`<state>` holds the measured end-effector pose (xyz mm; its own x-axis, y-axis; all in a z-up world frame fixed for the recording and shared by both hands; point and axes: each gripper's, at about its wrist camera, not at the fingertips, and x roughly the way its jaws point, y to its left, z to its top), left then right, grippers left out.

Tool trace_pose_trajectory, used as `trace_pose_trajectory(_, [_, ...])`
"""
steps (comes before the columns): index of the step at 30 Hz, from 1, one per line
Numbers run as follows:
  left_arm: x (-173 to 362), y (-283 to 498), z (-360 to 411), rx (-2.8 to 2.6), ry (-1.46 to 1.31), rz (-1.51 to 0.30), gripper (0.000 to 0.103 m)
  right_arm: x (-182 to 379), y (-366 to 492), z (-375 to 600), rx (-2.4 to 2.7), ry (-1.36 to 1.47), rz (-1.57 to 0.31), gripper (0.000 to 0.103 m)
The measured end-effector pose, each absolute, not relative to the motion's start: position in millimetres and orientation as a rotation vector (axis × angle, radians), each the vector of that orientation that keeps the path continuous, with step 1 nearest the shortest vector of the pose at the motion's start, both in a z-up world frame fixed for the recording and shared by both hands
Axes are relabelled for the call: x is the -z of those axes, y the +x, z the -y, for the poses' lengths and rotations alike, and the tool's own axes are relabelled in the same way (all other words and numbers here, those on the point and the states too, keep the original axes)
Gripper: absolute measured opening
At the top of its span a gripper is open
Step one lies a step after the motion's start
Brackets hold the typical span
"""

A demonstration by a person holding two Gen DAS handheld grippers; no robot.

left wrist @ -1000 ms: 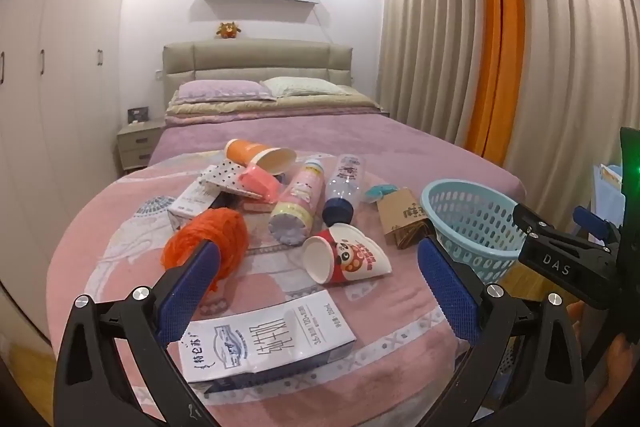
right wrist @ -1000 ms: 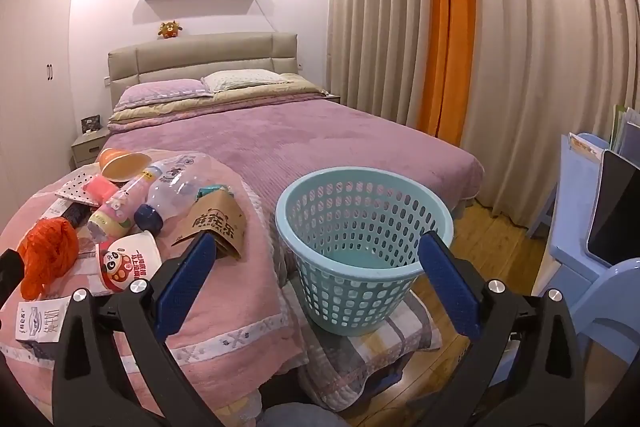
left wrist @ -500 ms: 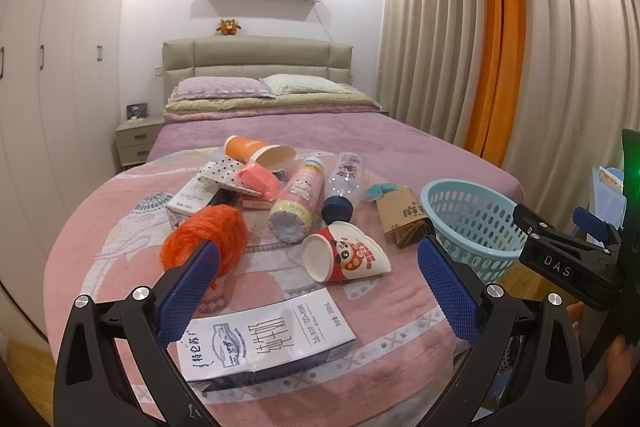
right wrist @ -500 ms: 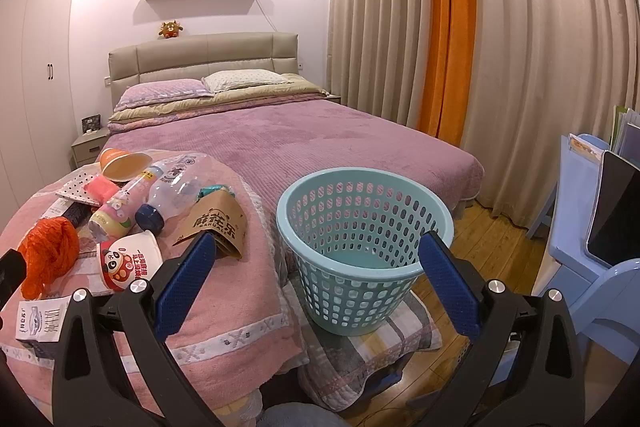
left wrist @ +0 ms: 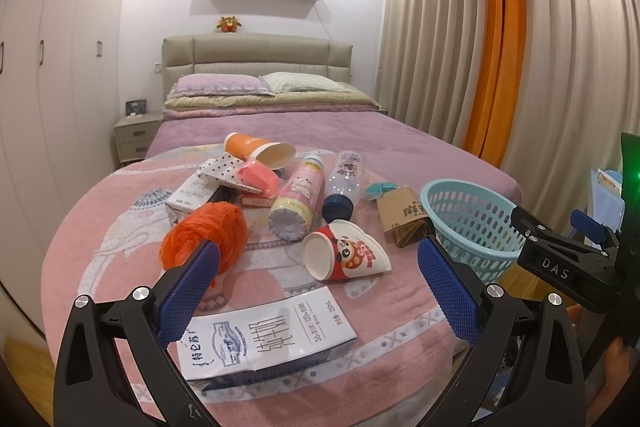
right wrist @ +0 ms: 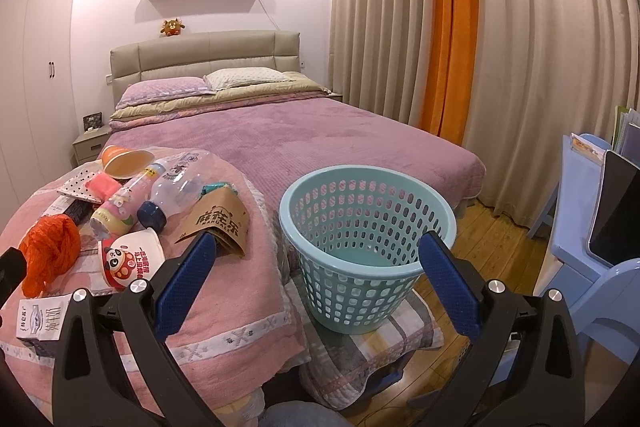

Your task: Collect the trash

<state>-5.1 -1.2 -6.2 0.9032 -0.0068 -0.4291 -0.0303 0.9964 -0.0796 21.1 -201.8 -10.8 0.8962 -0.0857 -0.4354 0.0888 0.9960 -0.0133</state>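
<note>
Both grippers hang above the work, jaws spread wide and holding nothing. The left gripper (left wrist: 318, 285) faces the litter on the pink blanket (left wrist: 100, 227); the right gripper (right wrist: 316, 281) faces the basket (right wrist: 366, 211), which stands empty on a folded striped cloth (right wrist: 412, 323) just beside the blanket's right edge.

Trash, all on the blanket and none yet collected:
- white packet (left wrist: 264, 337), flat, nearest the left gripper
- panda cup (left wrist: 344, 255), on its side, mouth to the left
- orange mesh (left wrist: 206, 235), a loose ball
- pink bottle (left wrist: 296, 205) and clear bottle (left wrist: 344, 187), lying side by side and touching
- brown sleeve (left wrist: 402, 215), closest to the basket
- orange cup (left wrist: 256, 153), dotted paper (left wrist: 218, 171), pink wrapper (left wrist: 260, 179) and a small carton (left wrist: 192, 197) heaped at the back

Judgement: the step in hand is the first pick. The panda cup lies almost centred between the left fingers — a sensible first target. Close across its body rather than the rim, lightly, since paper will likely crush. The flat packet likely needs an edge pinch. The bottles may roll; take each across its waist. Release over the basket's middle, as it looks light and could tip if struck.
</note>
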Motion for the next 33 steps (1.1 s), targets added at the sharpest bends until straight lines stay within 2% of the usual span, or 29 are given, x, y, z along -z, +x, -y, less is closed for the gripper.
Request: trace_pose_trajectory(33, [5.9,-4.6,-9.5,-0.004,-0.110,-0.448,0.095,11.9,21.5,195.2,0.067,0.001,-0.459,0.097])
